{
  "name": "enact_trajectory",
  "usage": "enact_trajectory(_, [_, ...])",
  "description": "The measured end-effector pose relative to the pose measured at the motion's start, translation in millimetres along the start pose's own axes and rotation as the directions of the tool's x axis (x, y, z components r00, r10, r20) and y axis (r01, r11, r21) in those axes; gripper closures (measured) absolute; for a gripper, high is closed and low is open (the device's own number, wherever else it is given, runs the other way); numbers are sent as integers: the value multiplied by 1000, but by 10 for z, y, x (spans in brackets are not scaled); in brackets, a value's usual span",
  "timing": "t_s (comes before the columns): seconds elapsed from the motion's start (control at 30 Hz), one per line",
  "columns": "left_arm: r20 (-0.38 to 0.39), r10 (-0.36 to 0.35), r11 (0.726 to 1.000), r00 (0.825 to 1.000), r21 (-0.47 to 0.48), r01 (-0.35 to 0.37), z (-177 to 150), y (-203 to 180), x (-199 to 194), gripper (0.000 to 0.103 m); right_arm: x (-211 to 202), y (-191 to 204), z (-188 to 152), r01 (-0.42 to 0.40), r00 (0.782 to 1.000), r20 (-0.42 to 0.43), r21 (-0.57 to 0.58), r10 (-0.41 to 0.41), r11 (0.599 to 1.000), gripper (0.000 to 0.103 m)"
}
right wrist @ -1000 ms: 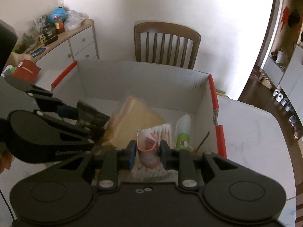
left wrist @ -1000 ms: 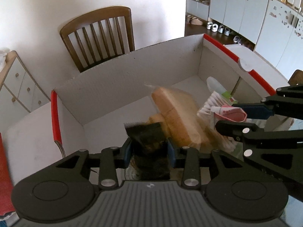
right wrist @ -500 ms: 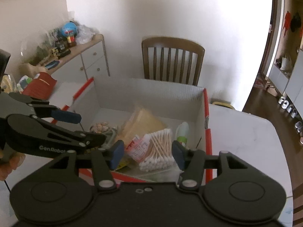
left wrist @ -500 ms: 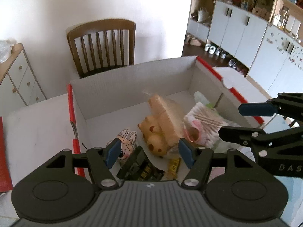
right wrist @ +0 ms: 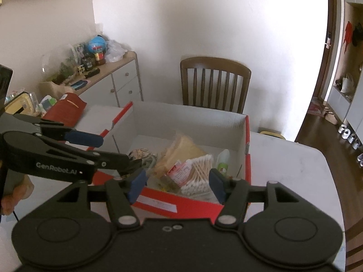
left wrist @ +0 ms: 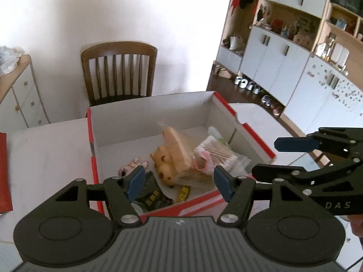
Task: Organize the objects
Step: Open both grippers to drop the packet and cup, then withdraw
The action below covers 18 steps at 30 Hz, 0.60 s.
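A red and white cardboard box point(left wrist: 91, 136) point(right wrist: 246, 140) stands on the white table. It holds bagged bread point(left wrist: 179, 149) point(right wrist: 183, 149), a yellow toy point(left wrist: 162, 163), a pack of cotton swabs point(left wrist: 217, 154) point(right wrist: 197, 174), a pink packet point(left wrist: 205, 162) point(right wrist: 179, 172), a dark sachet point(left wrist: 154, 196), a patterned pouch point(left wrist: 130, 168) and a white and green bottle point(right wrist: 223, 161). My left gripper point(left wrist: 179, 181) is open and empty above the box's near edge. My right gripper point(right wrist: 177, 181) is open and empty above the near edge too.
A wooden chair point(left wrist: 118, 72) point(right wrist: 215, 83) stands behind the table. A white drawer cabinet point(right wrist: 118, 83) with clutter is at the left. A red sheet point(left wrist: 4, 172) point(right wrist: 65, 110) lies on the table at the left. White cupboards point(left wrist: 295, 77) stand at the right.
Both grippers opened, dropping the dark sachet and the pink packet into the box, then drew back and up from it.
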<state>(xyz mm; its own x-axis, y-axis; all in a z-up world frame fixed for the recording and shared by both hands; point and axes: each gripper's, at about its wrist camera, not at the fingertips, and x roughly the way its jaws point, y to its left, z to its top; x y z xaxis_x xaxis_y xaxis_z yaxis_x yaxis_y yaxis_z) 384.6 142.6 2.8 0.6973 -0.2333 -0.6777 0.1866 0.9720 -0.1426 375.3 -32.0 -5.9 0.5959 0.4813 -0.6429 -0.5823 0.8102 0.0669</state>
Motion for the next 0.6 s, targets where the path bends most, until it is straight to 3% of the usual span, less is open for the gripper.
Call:
enact_trajectory(0.1, [18,-11,1000,1000,-6,11,-32,-41,-99,37,-109,1,-46,-20,1000,11,11,19,1000,35])
enact_trajectory(0.23, [36,-18,1000,999,-6,18,-95,-92,-206,24,-229,-14,-102,-24,999,21,16,24,1000,31])
enact_trajectory(0.37, [46,-21,1000,999,-7,22,-163,-144,-290,22,-325,-32,-144,-27,999,33,26,26,999,22])
enact_trajectory(0.6, [59,-14,1000,998,-21,15,-271,-186,-389,0,-510,-51,-212,-30,997,78,34,27,999,8])
